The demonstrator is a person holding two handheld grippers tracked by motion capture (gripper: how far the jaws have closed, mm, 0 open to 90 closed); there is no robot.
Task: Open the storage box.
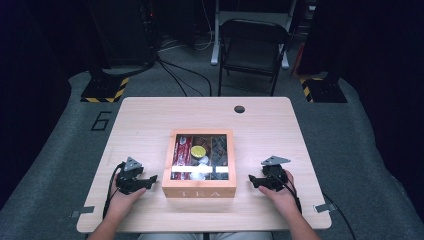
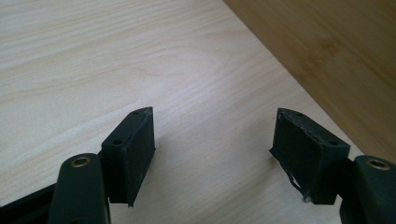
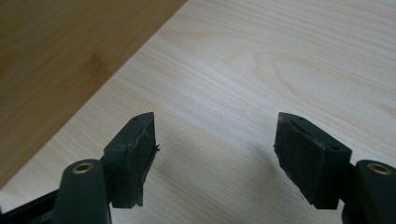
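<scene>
Wooden tea box [image 1: 199,189] sits mid-desk [image 1: 150,120] between your left claw [image 1: 150,179] and right claw [image 1: 252,181], both parted and empty; uneven squeezing could skew it or slip off the smooth walls.

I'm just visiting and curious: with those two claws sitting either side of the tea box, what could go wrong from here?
1. Both the left gripper and right gripper stand open beside the wooden tea box, gripping nothing; a one-sided push could slide it across the table.
2. Its glass lid seems closed; a clumsy lift might jolt the tea bags underneath.
</scene>
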